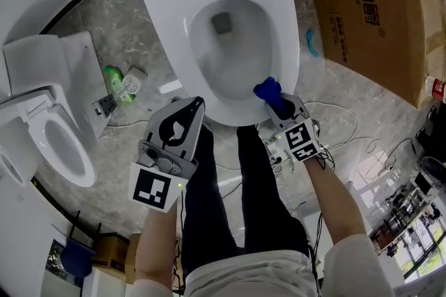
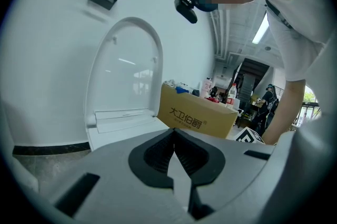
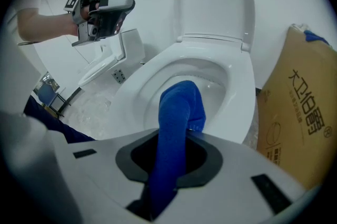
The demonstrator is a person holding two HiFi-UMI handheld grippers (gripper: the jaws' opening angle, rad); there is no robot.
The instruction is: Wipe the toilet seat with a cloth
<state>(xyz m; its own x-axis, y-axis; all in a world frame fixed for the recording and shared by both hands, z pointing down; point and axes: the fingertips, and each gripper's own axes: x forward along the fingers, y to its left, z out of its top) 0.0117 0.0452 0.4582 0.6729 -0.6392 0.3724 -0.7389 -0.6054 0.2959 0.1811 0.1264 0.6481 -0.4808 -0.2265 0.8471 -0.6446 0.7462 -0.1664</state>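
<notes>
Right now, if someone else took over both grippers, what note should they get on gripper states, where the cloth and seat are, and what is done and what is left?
Right gripper: shut on the folded blue cloth, whose free end sits at the front rim of the white toilet seat, on the person's right side.
Left gripper: shut and empty, held in the air to the left of the toilet.
The white plastic lid is up and the seat is down.
Done: the cloth is gripped and brought to the seat. How much has been wiped cannot be told.
Left: run the cloth round the whole seat ring.
</notes>
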